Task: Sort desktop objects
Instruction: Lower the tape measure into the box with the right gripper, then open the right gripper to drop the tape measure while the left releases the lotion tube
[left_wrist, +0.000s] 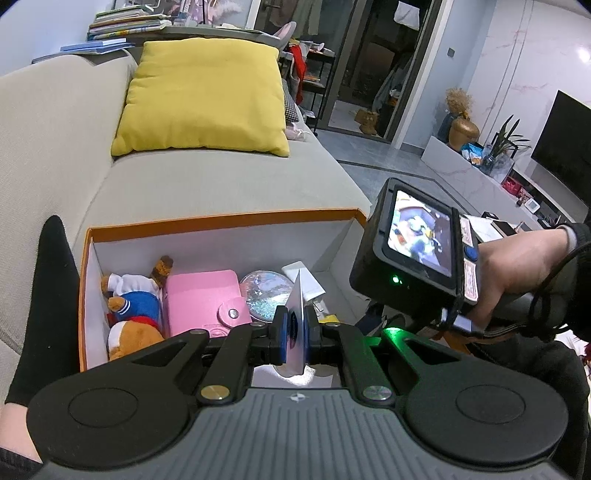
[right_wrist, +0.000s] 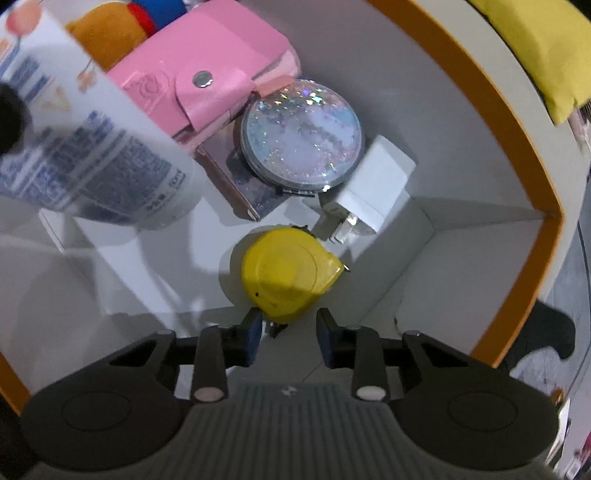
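Nearest in the left wrist view, the left gripper (left_wrist: 295, 332) is closed tight on a white tube (left_wrist: 298, 314), which it holds by the flat crimped end just above the box (left_wrist: 221, 218). In the right wrist view the same tube (right_wrist: 92, 147) hangs into the picture from the upper left, its printed body over the inside of the box (right_wrist: 517, 147), not lying down yet.

The right gripper (right_wrist: 290, 334) points almost straight down into the box. Its jaws stand apart and the tape measure (right_wrist: 286, 271) lies on the floor of the box just in front of them. The pads do not seem to press on it, so I judge it is set down and let go.

Further in the box lie a charger (right_wrist: 373, 184), a glitter mirror (right_wrist: 303, 136), a pink wallet (right_wrist: 207, 70) and, at the far end, a plush toy (left_wrist: 129, 314). The box stands on the sofa (left_wrist: 229, 184), with a yellow cushion (left_wrist: 207, 96) behind it.

The sorting looks far along: five things are inside already. What is left, as far as can be seen, is to lower the tube and release it. Whether more things wait outside the box is not visible.
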